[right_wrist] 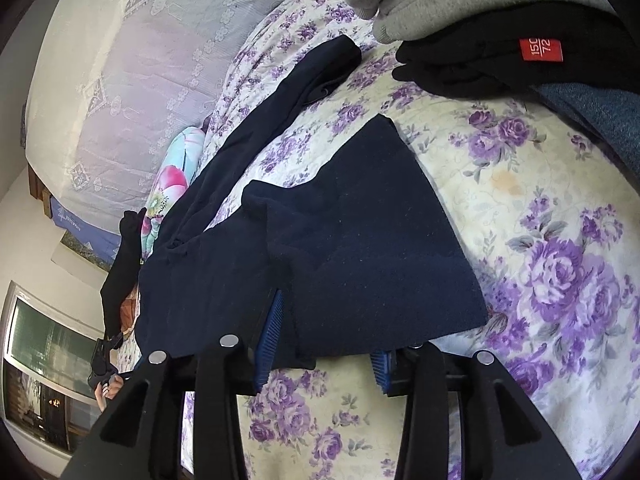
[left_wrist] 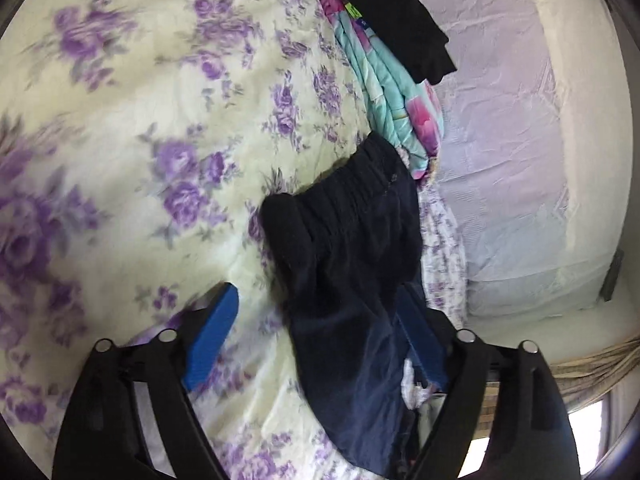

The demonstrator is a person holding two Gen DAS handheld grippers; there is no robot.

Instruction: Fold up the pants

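Floral bedspread [right_wrist: 520,168] bears navy pants [right_wrist: 360,248]; no containers visible.

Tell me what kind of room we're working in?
Most likely a bedroom: the navy pants lie on a purple-flowered quilt, a white lace bedcover lies beside it, and more clothes are stacked nearby.

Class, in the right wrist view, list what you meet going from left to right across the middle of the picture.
Window → pink-and-turquoise quilt → navy pants → purple-flowered bedspread.

Matt navy cloth pants [right_wrist: 360,240] on quilted floral bedspread [right_wrist: 540,200].
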